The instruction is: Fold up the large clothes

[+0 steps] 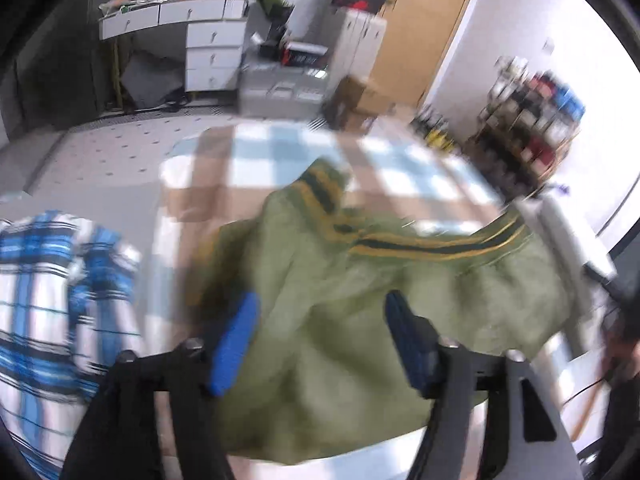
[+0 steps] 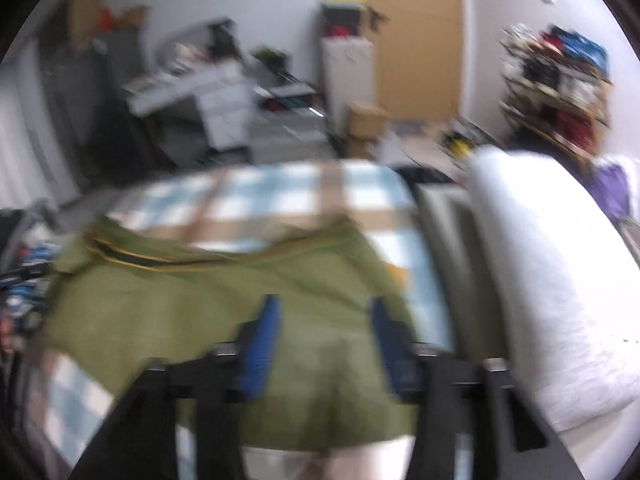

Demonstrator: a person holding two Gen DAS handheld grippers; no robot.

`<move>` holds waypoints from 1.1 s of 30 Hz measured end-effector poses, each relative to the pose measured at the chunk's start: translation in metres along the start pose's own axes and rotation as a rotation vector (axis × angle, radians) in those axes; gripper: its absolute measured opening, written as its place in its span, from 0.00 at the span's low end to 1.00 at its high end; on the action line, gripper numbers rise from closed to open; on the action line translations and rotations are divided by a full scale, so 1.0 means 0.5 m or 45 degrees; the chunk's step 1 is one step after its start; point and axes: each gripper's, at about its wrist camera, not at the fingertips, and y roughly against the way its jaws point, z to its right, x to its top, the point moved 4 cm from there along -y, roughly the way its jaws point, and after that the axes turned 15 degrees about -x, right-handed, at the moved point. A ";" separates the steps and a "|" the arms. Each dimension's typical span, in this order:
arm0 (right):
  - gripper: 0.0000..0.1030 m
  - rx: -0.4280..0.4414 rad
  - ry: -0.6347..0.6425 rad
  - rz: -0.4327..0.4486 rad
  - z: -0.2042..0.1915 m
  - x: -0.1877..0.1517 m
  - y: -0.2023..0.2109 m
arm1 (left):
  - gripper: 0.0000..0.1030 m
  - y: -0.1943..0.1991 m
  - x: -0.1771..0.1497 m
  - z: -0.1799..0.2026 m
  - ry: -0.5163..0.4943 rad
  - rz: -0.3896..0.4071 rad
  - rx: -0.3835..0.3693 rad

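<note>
While both sets of blue fingers [image 1: 316, 340] [image 2: 326, 344] are wide and holding nothing, the green jacket [image 1: 360, 300] [image 2: 200, 292] should be gripped at 12 o'clock, by its striped hem [image 1: 432, 242]

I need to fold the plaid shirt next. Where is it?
In the left wrist view, the plaid shirt lies at the left edge, left of the green garment.
</note>
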 end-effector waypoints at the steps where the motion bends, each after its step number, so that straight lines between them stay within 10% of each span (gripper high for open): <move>1: 0.73 0.054 0.023 0.024 -0.038 -0.002 0.011 | 0.72 -0.015 -0.005 0.025 0.000 -0.003 -0.090; 8: 0.74 -0.064 0.324 -0.256 -0.228 -0.102 -0.174 | 0.75 -0.236 -0.079 0.104 -0.187 -0.290 0.030; 15: 0.75 -0.038 0.321 -0.239 -0.228 -0.096 -0.168 | 0.75 -0.259 -0.078 0.094 -0.346 -0.283 0.152; 23: 1.00 -0.152 -0.005 0.081 0.021 -0.090 -0.008 | 0.82 -0.038 -0.103 -0.055 0.032 -0.032 0.269; 27: 1.00 -0.181 -0.274 -0.027 0.126 -0.109 -0.042 | 0.82 -0.019 -0.144 -0.153 0.322 -0.076 0.217; 33: 1.00 -0.059 -0.335 -0.161 0.145 -0.113 -0.119 | 0.82 -0.072 -0.137 -0.169 0.321 -0.203 0.092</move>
